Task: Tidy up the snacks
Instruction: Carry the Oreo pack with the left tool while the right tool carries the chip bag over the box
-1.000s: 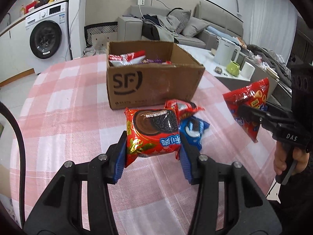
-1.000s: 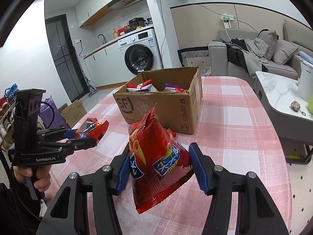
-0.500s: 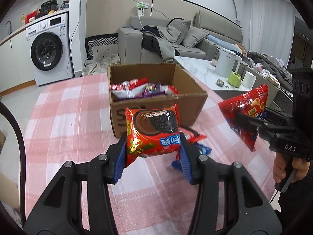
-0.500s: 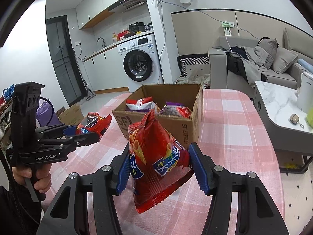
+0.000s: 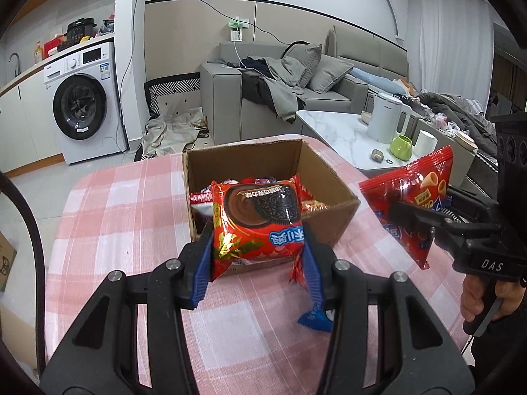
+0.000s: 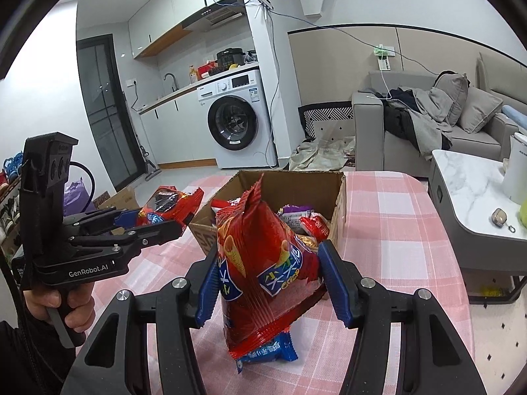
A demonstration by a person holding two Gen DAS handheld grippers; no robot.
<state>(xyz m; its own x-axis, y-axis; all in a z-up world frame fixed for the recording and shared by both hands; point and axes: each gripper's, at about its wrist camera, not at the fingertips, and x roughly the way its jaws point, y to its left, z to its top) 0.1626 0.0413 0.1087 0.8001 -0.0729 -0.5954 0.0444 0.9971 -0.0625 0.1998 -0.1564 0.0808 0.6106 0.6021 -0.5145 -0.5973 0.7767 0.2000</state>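
Blue packet (image 6: 268,352) half behind crisp bag (image 6: 263,256)

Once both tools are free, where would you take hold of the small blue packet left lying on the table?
Probably across the blue packet's narrow middle, coming from above. It lies flat on the checked tablecloth, so side entry would scrape cloth. A red packet lies close beside it; approaching from the near edge likely avoids it.

We look forward and down from each claw's wrist, close over the bench (image 5: 131,204); both views share the cardboard box (image 5: 329,217) ahead.
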